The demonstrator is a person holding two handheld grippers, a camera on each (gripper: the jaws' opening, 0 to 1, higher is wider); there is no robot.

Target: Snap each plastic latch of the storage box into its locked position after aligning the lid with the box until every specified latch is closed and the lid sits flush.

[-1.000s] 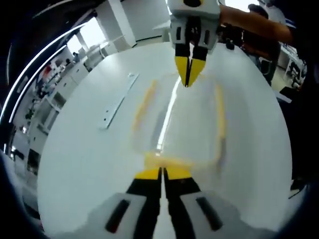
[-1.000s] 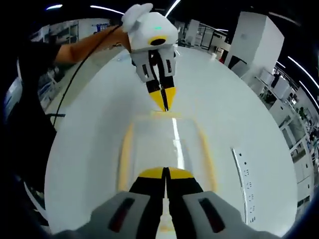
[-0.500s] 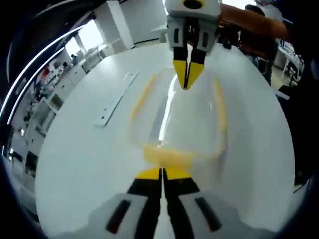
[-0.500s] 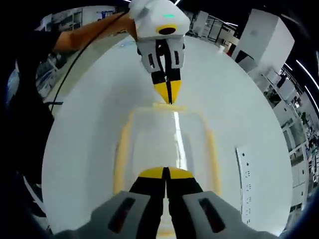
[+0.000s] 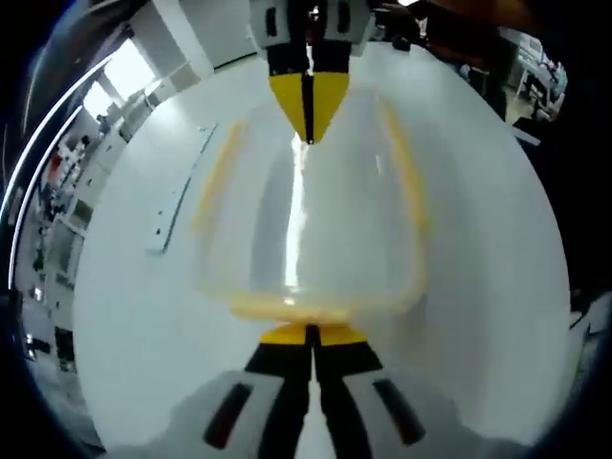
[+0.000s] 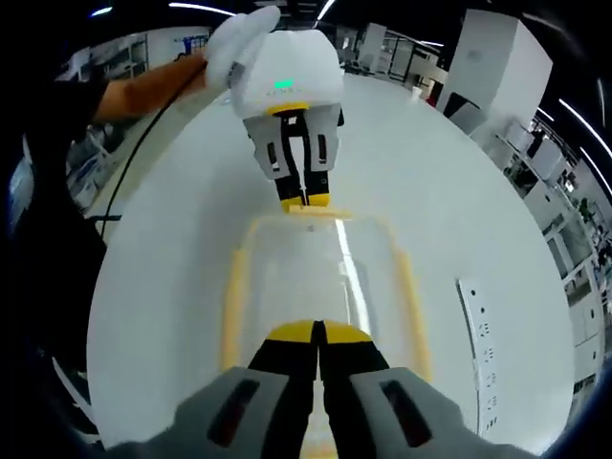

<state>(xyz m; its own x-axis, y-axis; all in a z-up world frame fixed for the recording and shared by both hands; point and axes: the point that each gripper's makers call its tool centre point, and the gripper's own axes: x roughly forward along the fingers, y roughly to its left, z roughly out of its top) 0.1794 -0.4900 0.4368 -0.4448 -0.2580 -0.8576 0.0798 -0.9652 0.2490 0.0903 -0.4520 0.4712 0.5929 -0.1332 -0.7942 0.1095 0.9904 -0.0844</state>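
A clear storage box (image 5: 316, 220) with a yellow rim lies on the white table, its lid on top. My left gripper (image 5: 308, 331) is shut, its yellow tips right at the box's near yellow end latch (image 5: 296, 308). At the opposite end my right gripper (image 5: 308, 134) is shut too, with its tips down on the lid's far edge. In the right gripper view the box (image 6: 316, 277) runs away from my right gripper (image 6: 318, 328). There the left gripper (image 6: 304, 201) touches the far yellow edge (image 6: 316, 220).
A white perforated strip (image 5: 177, 201) lies on the table beside the box, also seen as a strip (image 6: 483, 349) at the right. A person's arm (image 6: 143, 91) and a black cable (image 6: 122, 186) reach in. The round table's edge (image 6: 105, 316) curves nearby.
Both grippers have closed in on the two ends of the box. The left gripper's tips have dropped onto the yellow end edge; the right gripper's tips now rest on the lid's other end.
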